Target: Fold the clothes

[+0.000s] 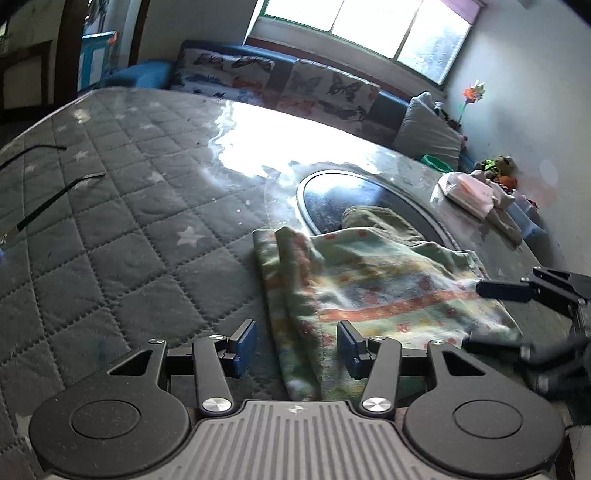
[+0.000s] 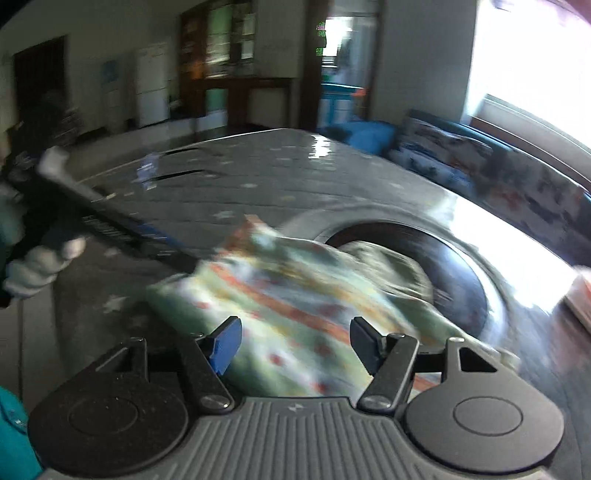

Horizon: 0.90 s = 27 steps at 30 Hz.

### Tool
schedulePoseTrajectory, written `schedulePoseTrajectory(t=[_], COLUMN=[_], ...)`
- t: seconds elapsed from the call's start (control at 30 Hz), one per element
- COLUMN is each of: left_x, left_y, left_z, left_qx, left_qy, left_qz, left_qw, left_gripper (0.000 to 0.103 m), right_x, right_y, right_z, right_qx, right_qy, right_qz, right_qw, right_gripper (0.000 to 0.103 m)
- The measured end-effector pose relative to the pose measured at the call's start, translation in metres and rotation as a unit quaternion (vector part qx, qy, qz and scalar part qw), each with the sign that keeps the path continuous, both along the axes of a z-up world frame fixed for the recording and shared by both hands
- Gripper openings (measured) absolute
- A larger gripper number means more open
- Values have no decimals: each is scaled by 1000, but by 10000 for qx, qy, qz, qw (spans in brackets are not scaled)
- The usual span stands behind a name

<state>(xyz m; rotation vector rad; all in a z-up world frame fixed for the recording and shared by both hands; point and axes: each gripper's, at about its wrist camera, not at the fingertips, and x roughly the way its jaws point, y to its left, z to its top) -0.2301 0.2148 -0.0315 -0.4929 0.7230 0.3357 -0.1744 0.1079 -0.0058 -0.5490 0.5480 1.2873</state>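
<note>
A crumpled cloth with a green floral print and an orange stripe lies on the quilted grey table cover, partly over a dark round disc. My left gripper is open at the cloth's near left edge; a fold of cloth lies between the pads without being pressed. My right gripper reaches in at the cloth's right edge. In the blurred right wrist view the right gripper is open just above the cloth. The left gripper, held by a gloved hand, meets the cloth's far left corner.
Folded pale pink clothes sit at the table's far right. Two black strips lie on the cover at the left. A sofa with butterfly cushions runs behind the table under a bright window.
</note>
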Motion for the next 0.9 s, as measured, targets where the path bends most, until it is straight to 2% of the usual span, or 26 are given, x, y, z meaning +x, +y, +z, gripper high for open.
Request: schedulePoseTrajectory(t=[0.2, 0.37, 0.47, 0.53, 0.6, 0.77, 0.9], left_x=[-2, -5, -7, -9, -11, -14, -13], left_y=[8, 15, 18, 21, 25, 30, 30], left_z=[-2, -1, -1, -1, 0, 0, 1], left_qx=[-267, -458, -515, -553, -599, -801, -984], left_qy=[66, 45, 50, 30, 10, -67, -129], left_qz=[211, 373, 456, 509, 559, 624, 621], left_qw=[9994, 9982, 9976, 9972, 9966, 9948, 9931], left_gripper=[54, 57, 58, 58, 59, 59, 61], right_x=[-46, -73, -85, -92, -97, -97, -94], right_y=[30, 50, 56, 59, 60, 62, 63], right_z=[-4, -13, -20, -25, -30, -34, -34], right_qx=[-175, -292, -393, -448, -494, -575, -568], right_qy=[-330, -635, -803, -951, -1071, -1037, -986], right_qz=[915, 1368, 1564, 1640, 1685, 1611, 1471], right_qw=[9951, 9881, 9836, 9808, 9786, 9798, 9826], right_gripper=[70, 70, 66, 61, 60, 52, 38])
